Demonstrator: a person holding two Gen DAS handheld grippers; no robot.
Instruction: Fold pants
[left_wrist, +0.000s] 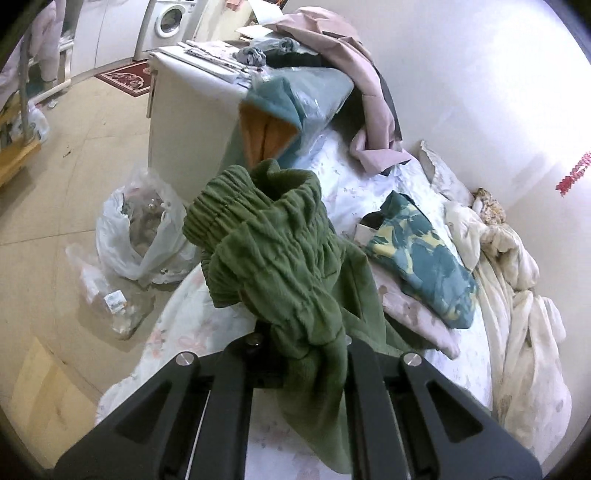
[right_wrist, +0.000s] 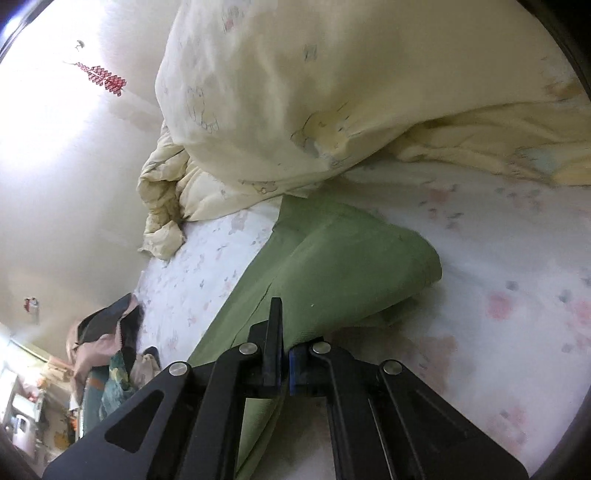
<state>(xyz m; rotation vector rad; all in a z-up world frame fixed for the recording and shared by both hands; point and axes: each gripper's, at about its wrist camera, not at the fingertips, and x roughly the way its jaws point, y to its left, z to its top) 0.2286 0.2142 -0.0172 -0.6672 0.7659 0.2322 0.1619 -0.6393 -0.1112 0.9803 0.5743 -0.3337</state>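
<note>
Green pants (left_wrist: 280, 254) hang bunched from my left gripper (left_wrist: 301, 354), which is shut on the fabric just below the elastic waistband, held above the bed. The fingertips are hidden in the cloth. In the right wrist view the pants' leg end (right_wrist: 343, 266) lies folded over on the floral sheet (right_wrist: 498, 295). My right gripper (right_wrist: 284, 354) is shut on the green fabric near that leg end, low over the mattress.
A cream quilt (right_wrist: 295, 92) is heaped along the wall. A teal patterned garment (left_wrist: 424, 254) and pink clothes (left_wrist: 354, 77) lie on the bed. A white cabinet (left_wrist: 188, 122) and plastic bags (left_wrist: 136, 236) stand on the floor to the left.
</note>
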